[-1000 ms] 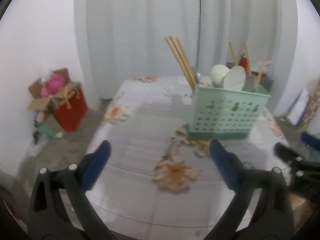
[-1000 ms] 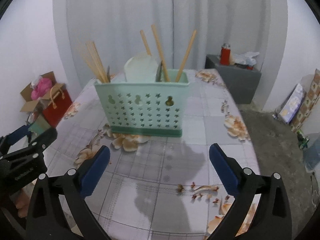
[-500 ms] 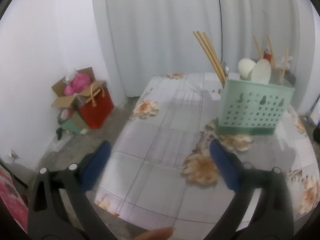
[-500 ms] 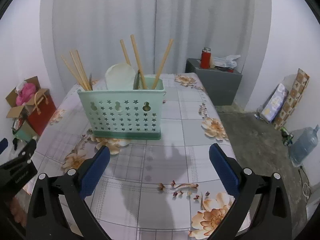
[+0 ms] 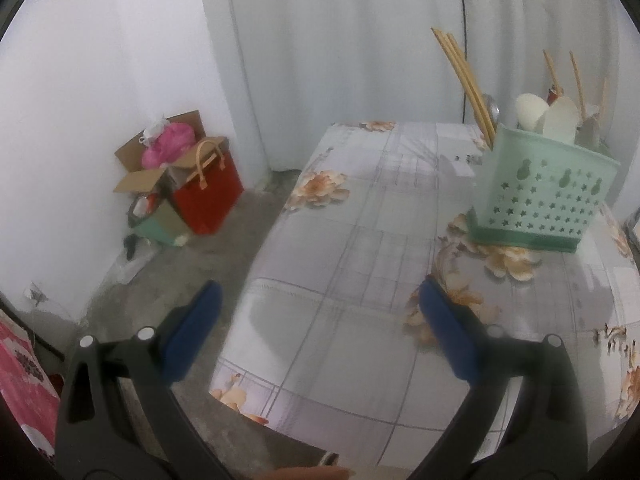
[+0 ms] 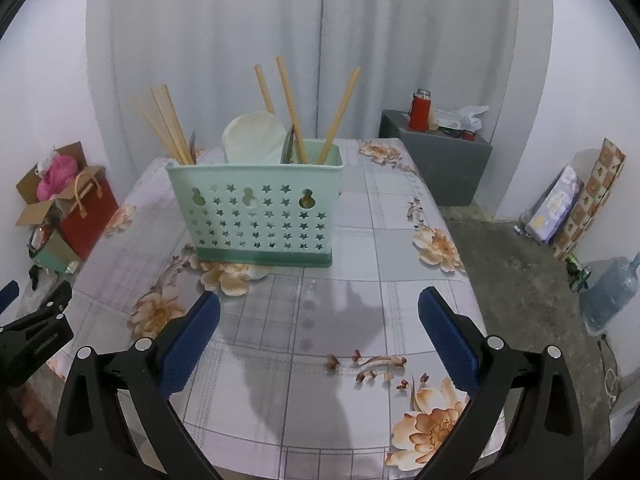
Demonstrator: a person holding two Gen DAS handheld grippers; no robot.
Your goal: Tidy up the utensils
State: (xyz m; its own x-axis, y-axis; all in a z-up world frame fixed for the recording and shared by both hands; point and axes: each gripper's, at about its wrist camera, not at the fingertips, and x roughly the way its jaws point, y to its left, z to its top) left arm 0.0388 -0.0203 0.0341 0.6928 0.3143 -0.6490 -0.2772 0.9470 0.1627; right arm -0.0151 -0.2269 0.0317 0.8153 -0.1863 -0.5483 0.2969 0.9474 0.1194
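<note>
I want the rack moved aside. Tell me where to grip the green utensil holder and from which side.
Grip the green utensil holder by its short right end wall, near the rim, coming from the right with the right gripper. The chopsticks and spoon stick out above the top, so a grasp from above looks awkward; that end is bare.
</note>
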